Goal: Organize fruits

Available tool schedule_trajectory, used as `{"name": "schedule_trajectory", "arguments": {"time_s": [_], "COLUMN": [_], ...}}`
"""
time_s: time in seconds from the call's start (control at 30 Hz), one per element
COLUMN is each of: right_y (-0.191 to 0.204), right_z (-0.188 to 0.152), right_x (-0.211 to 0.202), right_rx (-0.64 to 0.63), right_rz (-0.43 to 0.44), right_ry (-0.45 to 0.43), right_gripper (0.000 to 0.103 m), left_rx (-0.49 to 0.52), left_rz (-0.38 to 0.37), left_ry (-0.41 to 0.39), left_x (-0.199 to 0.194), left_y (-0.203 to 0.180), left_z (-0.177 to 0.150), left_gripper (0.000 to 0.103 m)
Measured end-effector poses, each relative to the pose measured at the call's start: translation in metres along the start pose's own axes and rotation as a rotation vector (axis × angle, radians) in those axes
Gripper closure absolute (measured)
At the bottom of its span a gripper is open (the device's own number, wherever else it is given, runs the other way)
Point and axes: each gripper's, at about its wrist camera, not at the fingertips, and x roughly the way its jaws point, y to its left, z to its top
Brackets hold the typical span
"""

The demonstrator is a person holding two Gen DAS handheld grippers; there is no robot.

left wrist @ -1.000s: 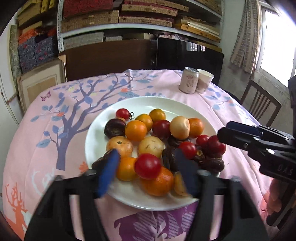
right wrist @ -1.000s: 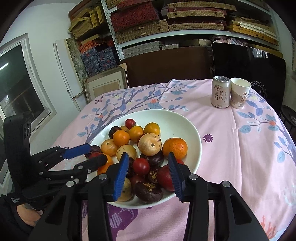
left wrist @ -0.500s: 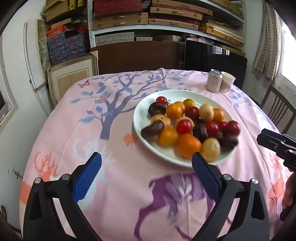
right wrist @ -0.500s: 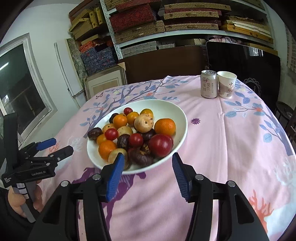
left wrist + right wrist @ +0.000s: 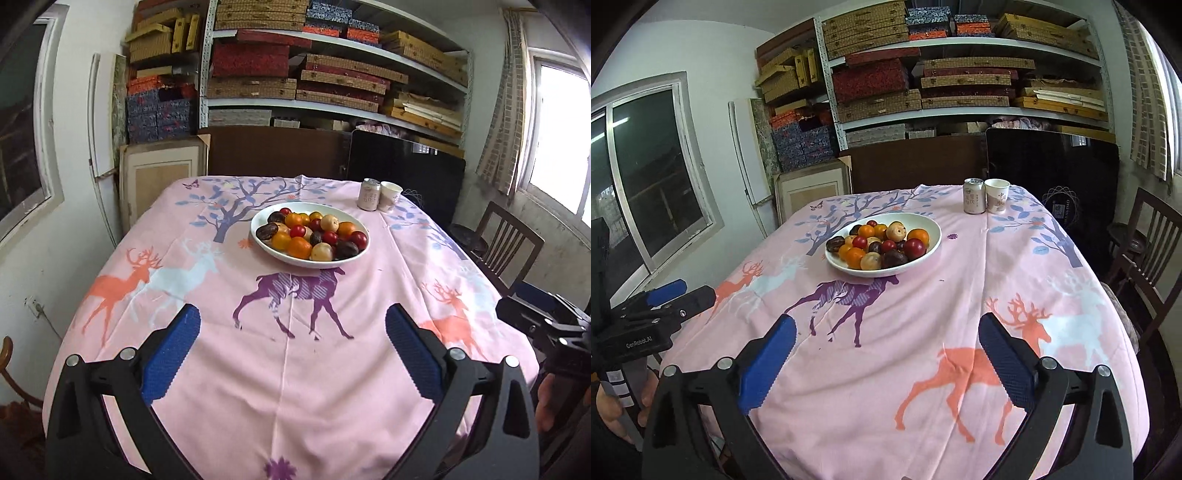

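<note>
A white plate (image 5: 341, 213) (image 5: 925, 221) stands at the middle of the table, piled with several fruits: oranges (image 5: 298, 246), red tomatoes (image 5: 914, 247), tan round fruits (image 5: 897, 231) and dark brown ones (image 5: 346, 249). My left gripper (image 5: 293, 328) is open and empty, held well back over the table's near edge. My right gripper (image 5: 886, 332) is open and empty too, also far back from the plate. Each gripper shows at the edge of the other's view: the left one (image 5: 670, 295), the right one (image 5: 532, 314).
A pink tablecloth (image 5: 288, 369) with deer and tree prints covers the table. A drink can (image 5: 973, 196) and a paper cup (image 5: 997, 196) stand at the far right. A wooden chair (image 5: 506, 247) stands to the right. Shelves of boxes (image 5: 923, 74) fill the back wall.
Both grippers have pulled far back from the plate toward the near edge of the table and opened wider. The fruits stay on the plate.
</note>
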Motion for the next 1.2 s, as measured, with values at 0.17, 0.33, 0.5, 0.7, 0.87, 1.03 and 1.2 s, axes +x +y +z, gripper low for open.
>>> {"name": "schedule_trajectory", "arguments": {"time_s": [0.17, 0.33, 0.5, 0.7, 0.87, 1.03, 1.2], "right_y": [0.008, 0.011, 0.016, 0.016, 0.017, 0.013, 0.012], "right_z": [-0.027, -0.041, -0.044, -0.046, -0.047, -0.047, -0.047], "right_x": [-0.034, -0.058, -0.069, -0.072, -0.072, -0.07, -0.069], "right_rx": [0.006, 0.012, 0.002, 0.005, 0.003, 0.011, 0.015], "right_rz": [0.007, 0.007, -0.001, -0.001, -0.014, -0.024, -0.028], "right_ry": [0.003, -0.013, -0.034, -0.03, -0.029, -0.026, -0.024], "right_gripper": [0.003, 0.003, 0.003, 0.003, 0.003, 0.003, 0.003], "left_rx": [0.003, 0.062, 0.087, 0.055, 0.065, 0.043, 0.029], "left_rz": [0.021, 0.075, 0.121, 0.127, 0.141, 0.151, 0.164], "left_ry": [-0.024, -0.034, -0.088, -0.078, -0.066, -0.052, -0.054], "left_x": [-0.04, -0.066, -0.086, -0.086, -0.08, -0.075, -0.075], "left_y": [-0.012, -0.031, -0.04, -0.031, -0.03, -0.026, -0.022], "left_z": [-0.02, -0.033, -0.038, -0.035, -0.035, -0.035, -0.034], "left_gripper": [0.005, 0.005, 0.005, 0.005, 0.005, 0.005, 0.005]}}
